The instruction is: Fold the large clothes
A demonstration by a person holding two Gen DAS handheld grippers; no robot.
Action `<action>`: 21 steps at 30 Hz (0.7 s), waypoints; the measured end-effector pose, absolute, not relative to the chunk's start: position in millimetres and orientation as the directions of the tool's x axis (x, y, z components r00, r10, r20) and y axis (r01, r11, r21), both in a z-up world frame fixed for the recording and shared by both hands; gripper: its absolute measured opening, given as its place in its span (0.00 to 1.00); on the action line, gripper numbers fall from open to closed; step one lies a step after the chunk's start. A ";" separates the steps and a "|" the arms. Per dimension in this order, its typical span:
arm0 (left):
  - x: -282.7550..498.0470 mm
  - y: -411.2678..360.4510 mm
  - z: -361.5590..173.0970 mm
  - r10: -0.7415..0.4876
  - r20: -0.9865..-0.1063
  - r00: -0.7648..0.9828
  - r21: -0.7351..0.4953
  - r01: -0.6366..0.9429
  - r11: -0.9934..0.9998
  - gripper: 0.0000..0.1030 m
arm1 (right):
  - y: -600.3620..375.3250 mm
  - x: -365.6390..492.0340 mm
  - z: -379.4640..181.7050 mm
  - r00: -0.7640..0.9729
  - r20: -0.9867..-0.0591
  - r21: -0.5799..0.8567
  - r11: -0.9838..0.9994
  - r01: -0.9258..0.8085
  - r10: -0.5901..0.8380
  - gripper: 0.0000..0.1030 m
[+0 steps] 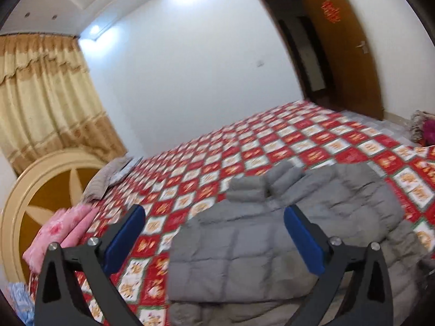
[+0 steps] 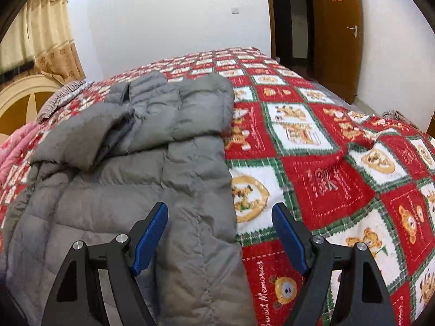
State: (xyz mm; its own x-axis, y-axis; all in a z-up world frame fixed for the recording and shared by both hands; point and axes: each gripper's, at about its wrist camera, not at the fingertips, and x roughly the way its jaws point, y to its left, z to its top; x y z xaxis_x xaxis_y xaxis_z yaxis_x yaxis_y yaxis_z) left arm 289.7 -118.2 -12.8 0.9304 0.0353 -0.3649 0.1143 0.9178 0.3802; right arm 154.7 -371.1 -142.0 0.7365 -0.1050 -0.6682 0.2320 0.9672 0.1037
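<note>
Grippers first: left gripper [image 1: 214, 240] has its blue-padded fingers spread wide, nothing between them, hanging above the near-left part of the jacket. Right gripper [image 2: 220, 235] also wide and empty, straddling the jacket's right edge, one pad over fabric, the other over the blanket.

Task item: grey quilted puffer jacket [image 2: 141, 174] lies on the bed near the front edge, sleeves already laid in across the chest, collar end pointing away. Looks partly folded; lengthwise or cross fold likely still to do.

Risks, my read:
- Fill is lofty and the shell looks slick, so a shallow pinch may grab only the top layer and the fold opens up.
- Right gripper sits on the jacket/blanket boundary; closing low there could catch the blanket too and drag it.
- Tucked sleeves are loose; a quick lift could flip them back out.
- Left view is motion-blurred, so exact height above the fabric can't be judged.

Surface: red-and-white checked fleece blanket with teddy bear prints [image 2: 331, 179], soft, some wrinkles on the right. Pink floral bedding [image 1: 57, 233] at the left, round cream-and-brown headboard [image 1: 35, 198] behind it.

Room: beige curtain [image 1: 40, 95], white wall, brown wooden door [image 2: 337, 32] open with a red paper cutout on it.
</note>
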 end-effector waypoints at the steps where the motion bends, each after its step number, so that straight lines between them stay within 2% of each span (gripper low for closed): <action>1: 294.4 -111.7 -18.3 0.054 -0.379 0.924 0.377 0.100 0.921 1.00 | -367.0 157.0 -134.7 0.743 -0.665 0.124 0.970 0.211 -0.076 0.76; 6: 326.5 -57.5 -55.0 0.151 -0.481 0.863 0.325 0.016 0.945 1.00 | -337.3 197.2 -108.4 0.725 -0.668 0.311 0.948 0.069 0.167 0.76; 12: 333.6 -15.3 -79.2 0.192 -0.546 0.815 0.254 -0.058 0.966 1.00 | -305.2 266.9 -128.7 0.646 -0.705 0.414 0.909 0.041 0.292 0.75; 13: 333.6 -9.6 -81.3 0.201 -0.547 0.813 0.253 -0.068 0.965 1.00 | -304.7 273.2 -132.9 0.641 -0.708 0.423 0.905 0.048 0.297 0.71; 15: 334.7 9.7 -82.6 0.229 -0.545 0.806 0.257 -0.100 0.961 1.00 | -302.4 285.6 -143.3 0.611 -0.716 0.457 0.889 0.045 0.337 0.30; 17: 338.6 27.3 -84.9 0.253 -0.551 0.796 0.253 -0.129 0.959 1.00 | -304.0 288.7 -149.3 0.607 -0.717 0.468 0.882 0.055 0.343 0.24; 18: 340.2 36.5 -85.5 0.260 -0.556 0.789 0.245 -0.144 0.959 1.00 | -303.6 288.6 -150.0 0.606 -0.720 0.458 0.887 0.052 0.337 0.18; 21: 347.1 56.5 -89.0 0.279 -0.572 0.771 0.221 -0.183 0.958 1.00 | -306.3 280.8 -147.8 0.616 -0.721 0.436 0.899 0.048 0.316 0.09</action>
State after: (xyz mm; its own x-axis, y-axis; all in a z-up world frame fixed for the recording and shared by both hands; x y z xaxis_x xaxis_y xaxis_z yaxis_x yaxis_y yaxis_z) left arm 347.1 56.5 -89.0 0.7713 0.2792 -0.5720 -0.1829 0.9580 0.2210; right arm 280.8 -306.3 -147.8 0.6165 0.3164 -0.7210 0.0485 0.8987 0.4358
